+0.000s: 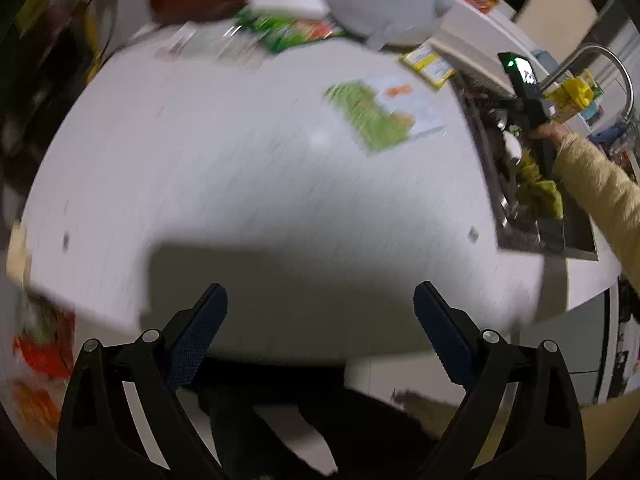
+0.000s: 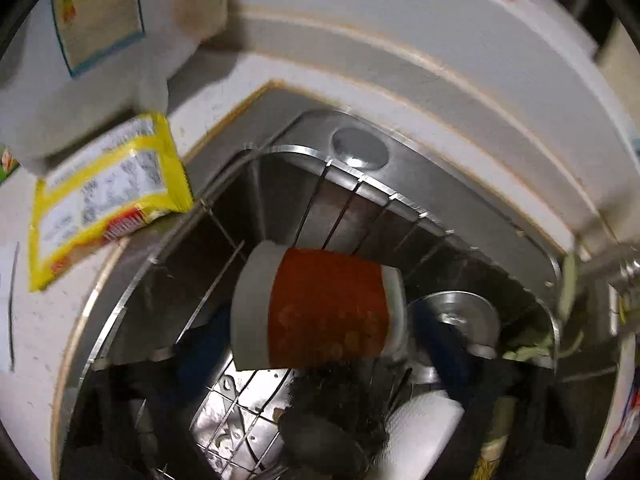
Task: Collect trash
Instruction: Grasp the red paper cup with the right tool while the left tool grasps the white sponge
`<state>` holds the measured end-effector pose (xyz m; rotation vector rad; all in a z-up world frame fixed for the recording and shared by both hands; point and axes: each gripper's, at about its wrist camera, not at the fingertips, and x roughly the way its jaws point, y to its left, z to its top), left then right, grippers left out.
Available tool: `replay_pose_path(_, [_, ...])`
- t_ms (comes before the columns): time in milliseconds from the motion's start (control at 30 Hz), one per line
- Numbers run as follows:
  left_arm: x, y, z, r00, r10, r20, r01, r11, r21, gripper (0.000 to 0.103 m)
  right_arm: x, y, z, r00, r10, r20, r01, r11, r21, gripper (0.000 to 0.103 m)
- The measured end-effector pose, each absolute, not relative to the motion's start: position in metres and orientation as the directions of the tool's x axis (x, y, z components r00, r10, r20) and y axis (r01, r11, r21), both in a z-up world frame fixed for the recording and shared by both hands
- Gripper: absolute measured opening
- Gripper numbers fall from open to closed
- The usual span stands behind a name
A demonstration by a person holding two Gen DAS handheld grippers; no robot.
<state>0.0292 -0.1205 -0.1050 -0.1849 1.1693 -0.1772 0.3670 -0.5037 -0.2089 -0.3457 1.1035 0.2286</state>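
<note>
The white counter (image 1: 248, 184) is the biggest thing, and the steel sink (image 2: 360, 156) is set into it at one end. Much trash is not yet collected, I judge. Well away from the sink lies a green and white wrapper (image 1: 380, 114). A yellow packet (image 2: 108, 196) hangs over the sink's rim. Inside the sink, an orange paper cup (image 2: 320, 316) lies on its side on the wire rack.

The left gripper (image 1: 320, 320) is wide open and empty over the counter. The right gripper (image 1: 532, 108) is over the sink; its fingers are not visible, so I cannot tell its state.
</note>
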Motion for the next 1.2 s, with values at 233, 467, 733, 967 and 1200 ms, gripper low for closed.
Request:
replay_pose_path(233, [0.137,-0.220,-0.087,0.539,-0.209,-0.816,0.378,0.926,0.013,0.092,0.319,-0.527,-0.160,0.518,0.171,-0.838,-0.384,0.922,-0.049,0.081])
replay_pose_path(467, [0.201,-0.268,-0.101,0.646,-0.112,-0.755,0.402,0.891,0.211,0.092,0.230,-0.557,-0.098,0.595,0.315,-0.739,-0.404,0.912,0.064,0.081])
replay_pose_path(733, [0.256,-0.165,-0.088,0.699,0.087,-0.710,0.088,0.975,0.206,0.092,0.176,-0.560,-0.080,0.613,0.412,-0.674,-0.411,0.895,0.173,0.081])
replay_pose_path(967, [0.292,-0.139,-0.103,0.701,0.075,-0.709,0.007,0.994,0.112,0.092,0.171,-0.535,-0.081,0.594,0.472,-0.651,-0.431,0.870,0.238,0.081])
replay_pose_path(1200, [0.319,-0.116,-0.114,0.664,0.111,-0.739,-0.113,0.992,0.048,0.092,0.165,-0.509,-0.077,0.572,0.530,-0.626,-0.456,0.840,0.294,0.081])
